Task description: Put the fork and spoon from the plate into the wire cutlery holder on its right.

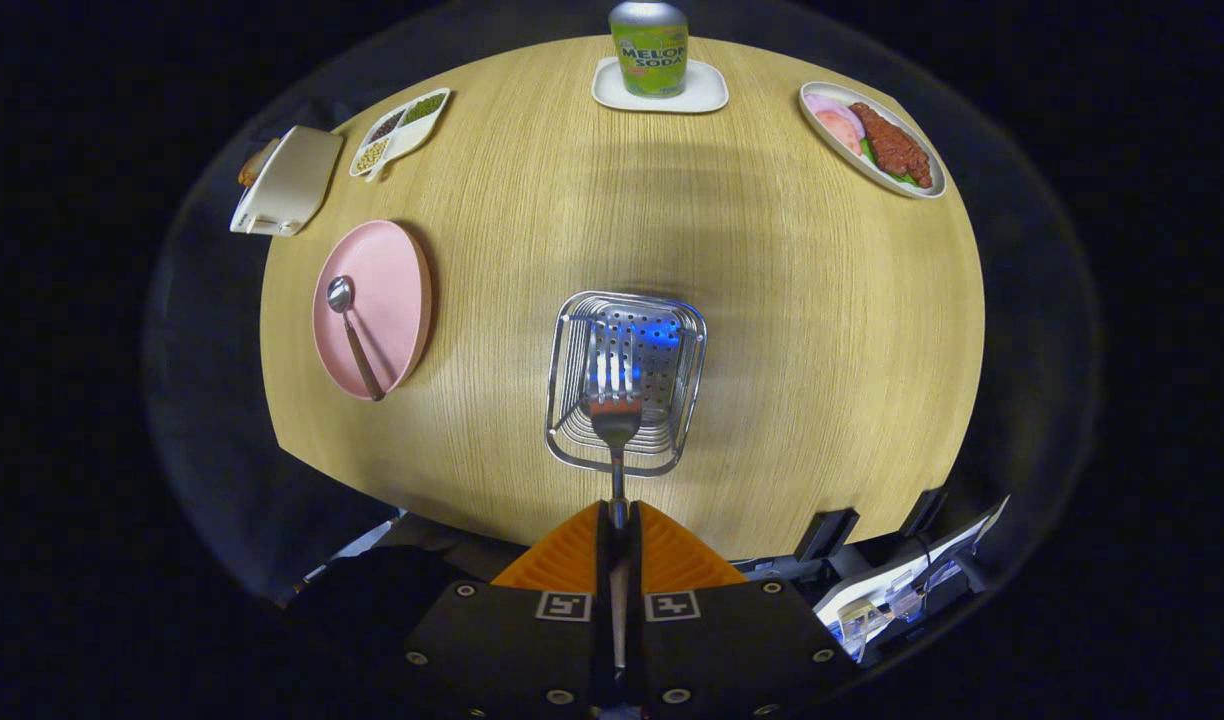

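Note:
My gripper (618, 520) is shut on the handle of a metal fork (614, 395), with both fingers pressed against it. The fork points forward, tines hanging over the open top of the wire cutlery holder (570, 375), which stands on the round wooden table straight beyond the fingers. I look down into the holder and see its perforated bottom. To the left of the holder lies a pink plate (392, 300). A spoon (350, 330) rests on it, bowl toward the far side and its handle reaching over the plate's near rim.
A soda can (650, 45) stands on a white coaster (707, 95) at the table's far edge. A plate of food (872, 140) is far right. A divided dish (402, 130) and a cream box (287, 180) lie far left. Equipment shows below the near table edge.

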Motion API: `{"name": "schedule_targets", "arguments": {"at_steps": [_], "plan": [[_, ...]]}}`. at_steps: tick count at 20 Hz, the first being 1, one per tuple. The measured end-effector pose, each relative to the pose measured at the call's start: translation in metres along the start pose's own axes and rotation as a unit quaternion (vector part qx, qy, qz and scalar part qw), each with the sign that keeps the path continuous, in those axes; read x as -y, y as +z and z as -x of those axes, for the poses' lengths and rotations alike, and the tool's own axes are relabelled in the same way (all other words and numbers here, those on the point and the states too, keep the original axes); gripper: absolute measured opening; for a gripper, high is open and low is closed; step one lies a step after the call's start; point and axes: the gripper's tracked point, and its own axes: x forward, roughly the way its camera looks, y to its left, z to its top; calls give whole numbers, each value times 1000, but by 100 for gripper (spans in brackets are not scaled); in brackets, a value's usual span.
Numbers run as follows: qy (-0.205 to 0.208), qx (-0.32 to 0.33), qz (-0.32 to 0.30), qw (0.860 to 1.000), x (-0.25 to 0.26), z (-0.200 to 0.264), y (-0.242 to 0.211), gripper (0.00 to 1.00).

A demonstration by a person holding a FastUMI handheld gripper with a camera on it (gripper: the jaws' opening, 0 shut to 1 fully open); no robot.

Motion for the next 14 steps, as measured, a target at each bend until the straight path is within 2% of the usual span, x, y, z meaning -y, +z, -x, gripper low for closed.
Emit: {"name": "schedule_targets", "arguments": {"at_steps": [5, 9, 14], "plan": [[11, -39, -10, 999, -1, -6, 10, 6], [9, -46, -10, 999, 4, -10, 18, 10], [7, 13, -39, 999, 9, -5, 41, 13]]}}
